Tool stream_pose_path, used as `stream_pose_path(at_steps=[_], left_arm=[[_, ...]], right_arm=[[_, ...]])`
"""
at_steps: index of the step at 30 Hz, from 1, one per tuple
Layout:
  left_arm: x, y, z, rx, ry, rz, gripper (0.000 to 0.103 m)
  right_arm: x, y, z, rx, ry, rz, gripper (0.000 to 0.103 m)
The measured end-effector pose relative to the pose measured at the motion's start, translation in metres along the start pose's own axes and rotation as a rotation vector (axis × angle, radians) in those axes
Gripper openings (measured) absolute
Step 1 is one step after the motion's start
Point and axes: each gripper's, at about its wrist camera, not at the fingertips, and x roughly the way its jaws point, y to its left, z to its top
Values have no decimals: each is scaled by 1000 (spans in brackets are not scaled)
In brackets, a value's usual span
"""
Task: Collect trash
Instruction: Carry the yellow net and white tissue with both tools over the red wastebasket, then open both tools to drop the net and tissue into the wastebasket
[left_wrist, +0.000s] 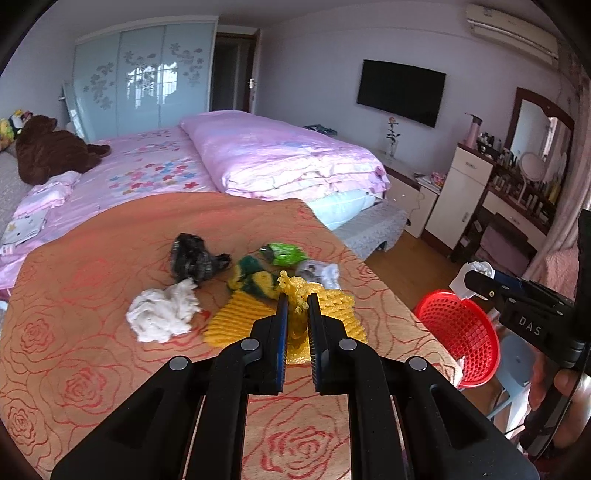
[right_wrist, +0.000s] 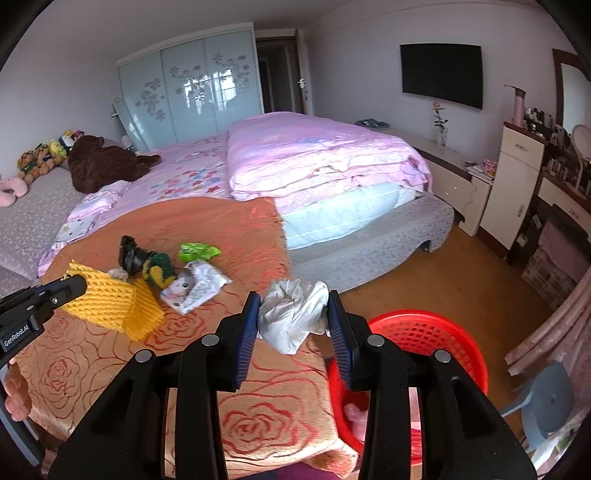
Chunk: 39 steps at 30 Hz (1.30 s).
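Both tongs (left_wrist: 297, 306) (right_wrist: 291, 314) clamped on trash.

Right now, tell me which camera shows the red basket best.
The right wrist view. The red basket lies close below the right gripper, its open mouth and mesh wall visible beside the orange-covered table, though the fingers hide part of it. The left wrist view shows the basket smaller, at the frame's side, tilted past the table edge.
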Motion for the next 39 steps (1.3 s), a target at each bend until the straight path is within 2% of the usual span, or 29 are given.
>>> stream_pose_path(at_steps=[14,24,32,39], left_arm=[[35,-72,10,82,47,-126,10],[68,-129,7,146,116,-217,10],[97,-172,-2,196,192,-302,10],[126,-202,-21,260,270,-327,10]], right_arm=[[-8,-60,-10,82,8,-95,36],[-7,-112,-26,187,34,-157,36],[1,-142,-40,274,66,-161,36],[21,-155,-53,318,147,-138,37]])
